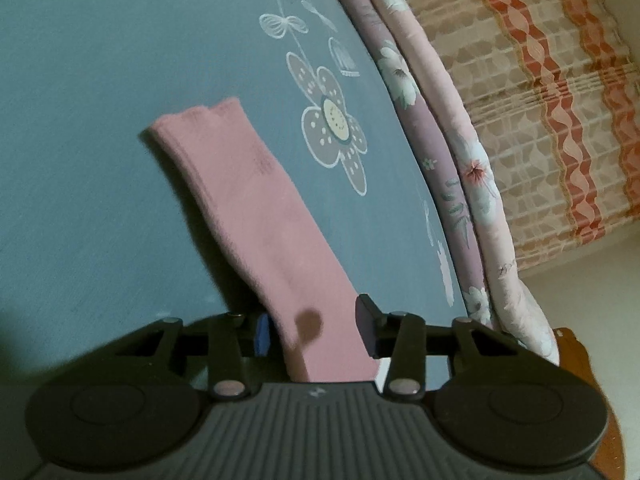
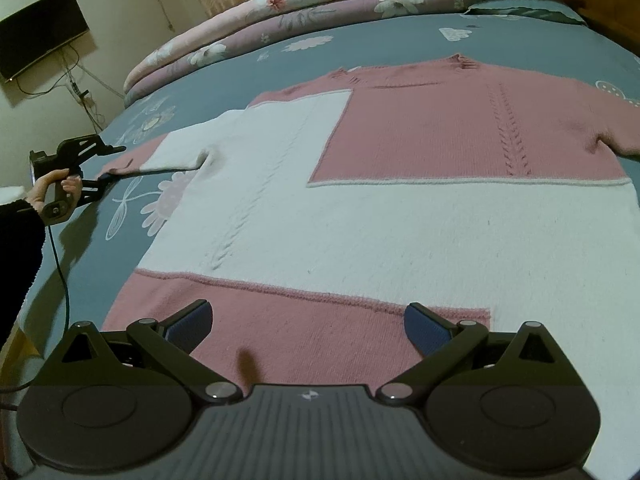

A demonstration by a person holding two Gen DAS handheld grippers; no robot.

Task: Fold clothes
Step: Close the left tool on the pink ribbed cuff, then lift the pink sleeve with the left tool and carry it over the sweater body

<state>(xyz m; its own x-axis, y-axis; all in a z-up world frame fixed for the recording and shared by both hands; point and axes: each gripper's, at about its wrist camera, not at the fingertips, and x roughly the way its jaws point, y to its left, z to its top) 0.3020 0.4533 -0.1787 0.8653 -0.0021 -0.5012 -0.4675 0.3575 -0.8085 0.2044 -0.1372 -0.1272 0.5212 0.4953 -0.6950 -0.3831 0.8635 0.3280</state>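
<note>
While lying flat on the bed, the pink-and-white sweater is spreading from the centre toward 3 o'clock in the right wrist view, its collar pointing to 12 o'clock. The right tool is hovering over the pink hem at 6 o'clock, its jaws standing wide apart and gripping nothing. At 9 o'clock, a hand is holding the left tool at the end of the sleeve. In the left wrist view, that pink sleeve is running from between the half-open jaws toward 11 o'clock; whether the pads are pressing it cannot be told. Folded quilts are lying along the bed's edge toward 2 o'clock.
</note>
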